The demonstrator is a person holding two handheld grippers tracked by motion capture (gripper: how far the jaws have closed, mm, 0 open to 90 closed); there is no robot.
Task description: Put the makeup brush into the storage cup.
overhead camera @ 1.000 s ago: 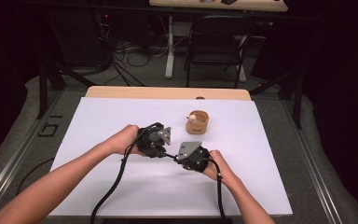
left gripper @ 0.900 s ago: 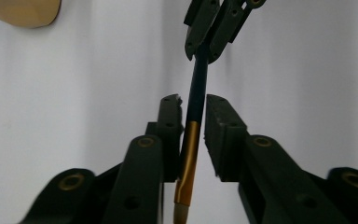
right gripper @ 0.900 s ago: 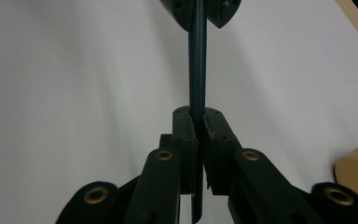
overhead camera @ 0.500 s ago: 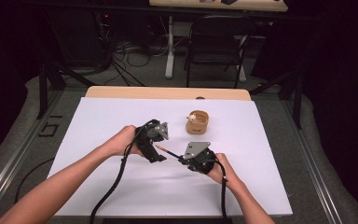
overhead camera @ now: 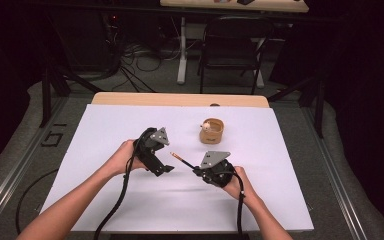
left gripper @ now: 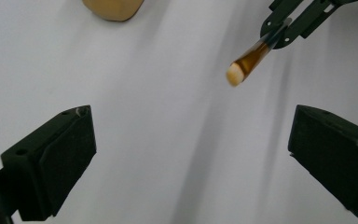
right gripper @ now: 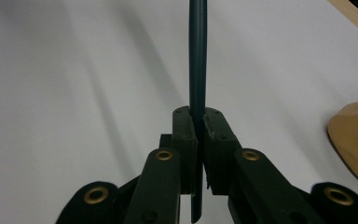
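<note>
A thin stick (overhead camera: pixel 182 161) with a dark shaft, an amber end and a cream tip is clamped by its dark end in my right gripper (overhead camera: pixel 197 170), which is shut on it. It points left and away, toward my left gripper (overhead camera: pixel 168 168). In the right gripper view the shaft (right gripper: pixel 198 56) rises straight out of the closed right gripper (right gripper: pixel 199 127). The left gripper (left gripper: pixel 191 156) has just been opening and stands wide, with nothing between its jaws. The stick's tip (left gripper: pixel 235 74) hangs beyond them, above the white sheet.
A tan round holder (overhead camera: pixel 211 131) with a small cream thing in it stands on the white sheet (overhead camera: pixel 105 200) behind the grippers; its side shows in the right gripper view (right gripper: pixel 354 140). The wooden table edge (overhead camera: pixel 180 99) runs along the far side. A chair stands beyond.
The left gripper's jaws have opened off the stick's tip and the hand has drawn back to the left. The right gripper keeps the stick and has hardly moved.
</note>
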